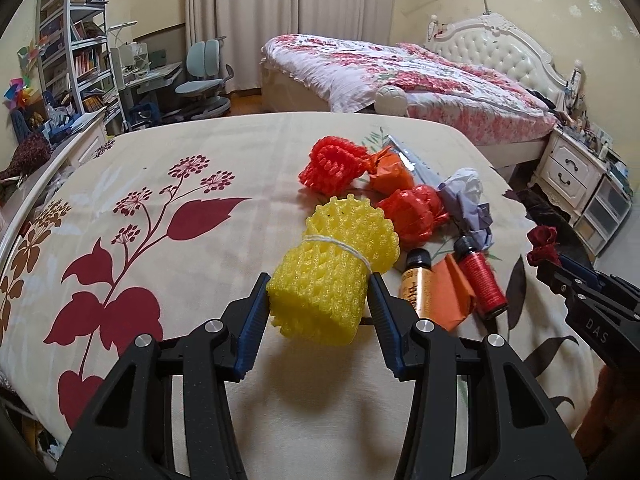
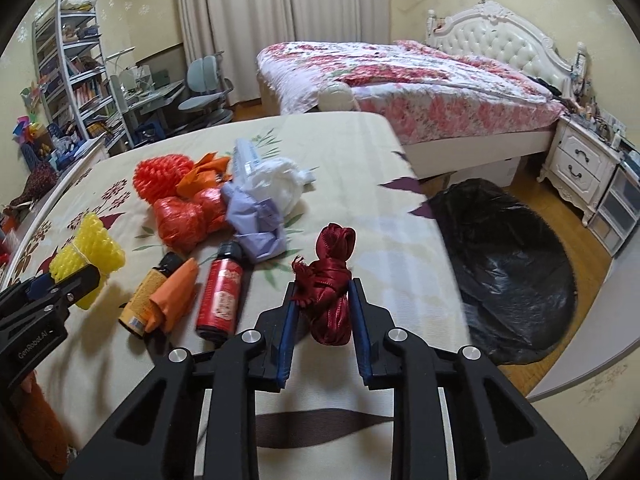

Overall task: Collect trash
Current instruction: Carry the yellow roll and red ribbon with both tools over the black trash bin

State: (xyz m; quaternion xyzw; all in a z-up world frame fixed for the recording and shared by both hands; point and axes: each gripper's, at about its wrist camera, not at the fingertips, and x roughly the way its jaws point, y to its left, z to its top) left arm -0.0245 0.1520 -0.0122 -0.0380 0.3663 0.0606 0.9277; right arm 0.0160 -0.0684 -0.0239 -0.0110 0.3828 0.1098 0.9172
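The left gripper [image 1: 320, 292] is clenched on a yellow foam net [image 1: 332, 264], which is lifted a little above the bedcover [image 1: 180, 152]. The right gripper [image 2: 323, 296] grasps a dark red ribbon bundle [image 2: 332, 280] between its blue pads, near the right edge of the bedcover. Between the two grippers lie a red bottle [image 2: 222, 296], an amber bottle [image 2: 146, 296] and an orange wrapper [image 2: 176, 296]. A black trash bag [image 2: 508, 272] lies on the floor beside that right edge.
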